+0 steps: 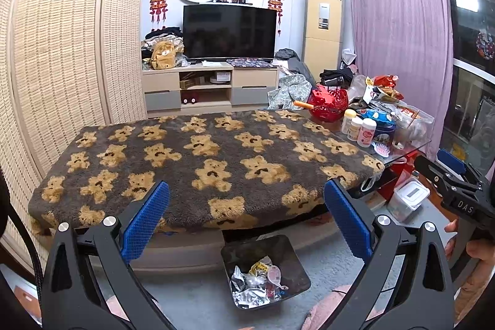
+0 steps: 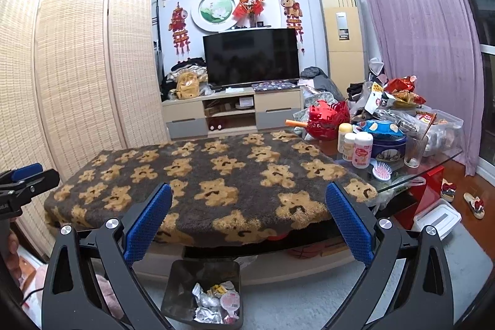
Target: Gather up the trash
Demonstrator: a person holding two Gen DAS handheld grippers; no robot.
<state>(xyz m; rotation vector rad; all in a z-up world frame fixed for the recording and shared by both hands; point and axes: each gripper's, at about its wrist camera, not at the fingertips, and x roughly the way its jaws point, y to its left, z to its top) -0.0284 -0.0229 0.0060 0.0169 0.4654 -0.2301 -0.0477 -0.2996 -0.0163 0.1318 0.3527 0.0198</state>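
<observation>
A dark square trash bin (image 1: 290, 255) stands on the floor in front of the table, holding crumpled silver and white wrappers (image 1: 260, 283). It also shows in the right wrist view (image 2: 182, 286), with the wrappers (image 2: 216, 303) inside. My left gripper (image 1: 246, 206) is open and empty, held above the bin and the table's near edge. My right gripper (image 2: 249, 211) is open and empty at about the same height. Each gripper shows at the edge of the other's view, the right gripper (image 1: 454, 184) and the left gripper (image 2: 24, 181). A teddy-bear blanket (image 1: 201, 156) covers the table top.
The table's right end holds clutter: a red basket (image 1: 329, 102), white bottles (image 1: 360, 127), a blue tin (image 2: 388, 144), snack bags (image 2: 402, 92), a glass (image 2: 416, 149), a pink hairbrush (image 2: 382, 170). A plastic box (image 1: 408, 197) sits on the floor at right. A folding screen (image 2: 77, 76) stands at left.
</observation>
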